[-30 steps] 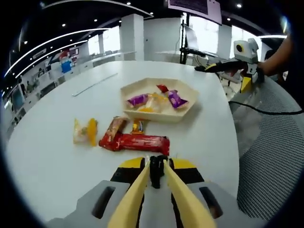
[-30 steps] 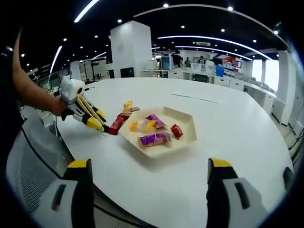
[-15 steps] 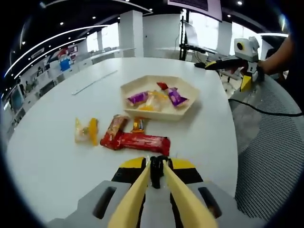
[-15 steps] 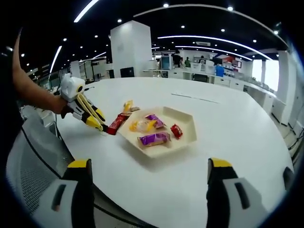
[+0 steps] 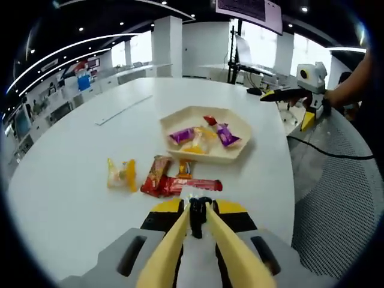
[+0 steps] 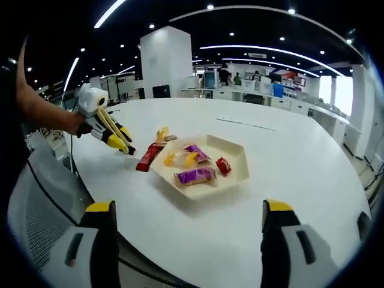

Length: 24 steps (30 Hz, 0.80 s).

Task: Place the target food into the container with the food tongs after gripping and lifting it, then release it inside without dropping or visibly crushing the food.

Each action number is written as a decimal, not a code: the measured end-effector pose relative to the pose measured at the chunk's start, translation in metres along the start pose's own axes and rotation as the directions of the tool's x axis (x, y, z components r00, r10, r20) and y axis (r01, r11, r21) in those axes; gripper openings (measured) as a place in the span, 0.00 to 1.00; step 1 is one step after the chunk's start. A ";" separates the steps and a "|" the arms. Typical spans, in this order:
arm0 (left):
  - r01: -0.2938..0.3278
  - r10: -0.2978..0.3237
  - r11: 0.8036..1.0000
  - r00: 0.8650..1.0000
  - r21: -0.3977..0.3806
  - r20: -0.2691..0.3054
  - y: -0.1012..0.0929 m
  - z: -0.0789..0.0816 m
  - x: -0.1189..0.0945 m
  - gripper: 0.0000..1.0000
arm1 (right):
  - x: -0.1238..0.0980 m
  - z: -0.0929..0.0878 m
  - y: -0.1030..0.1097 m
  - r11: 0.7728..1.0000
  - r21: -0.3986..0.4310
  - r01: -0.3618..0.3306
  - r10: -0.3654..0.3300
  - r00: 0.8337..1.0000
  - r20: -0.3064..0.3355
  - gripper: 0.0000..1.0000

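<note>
The left gripper [image 5: 197,210] had its tongs [image 5: 180,240] pressed together, holding nothing, just short of a red bar [image 5: 191,185] on the white table [image 5: 66,180]. Beyond lay more wrapped snacks and the tray [image 5: 207,129] with candies. The right gripper [image 6: 189,225] stood spread wide, empty, facing the tray.

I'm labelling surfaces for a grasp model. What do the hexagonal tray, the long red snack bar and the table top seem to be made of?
Cream hexagonal tray: likely matte moulded plastic or pulp, with an even, dull colour and no glare. Long red snack bar: glossy plastic film wrapper, with printing. White round table top: smooth laminate or painted board, with soft sheen; I cannot tell which.
</note>
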State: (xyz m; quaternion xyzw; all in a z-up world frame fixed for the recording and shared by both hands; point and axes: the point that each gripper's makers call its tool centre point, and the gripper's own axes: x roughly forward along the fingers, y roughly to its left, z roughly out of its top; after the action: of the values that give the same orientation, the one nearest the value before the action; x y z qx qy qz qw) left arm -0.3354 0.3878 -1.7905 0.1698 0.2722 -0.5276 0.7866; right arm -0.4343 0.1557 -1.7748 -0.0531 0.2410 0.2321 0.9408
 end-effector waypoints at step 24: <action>0.024 -0.024 0.999 1.000 -0.025 -0.001 0.017 0.031 -0.016 0.16 | 0.000 0.002 0.000 1.000 -0.008 0.006 -0.006 1.000 0.011 0.99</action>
State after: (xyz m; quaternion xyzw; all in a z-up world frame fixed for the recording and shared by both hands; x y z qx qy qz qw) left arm -0.3169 0.3883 -1.7563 0.1568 0.2814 -0.5334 0.7821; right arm -0.4337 0.1560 -1.7729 -0.0564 0.2348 0.2308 0.9426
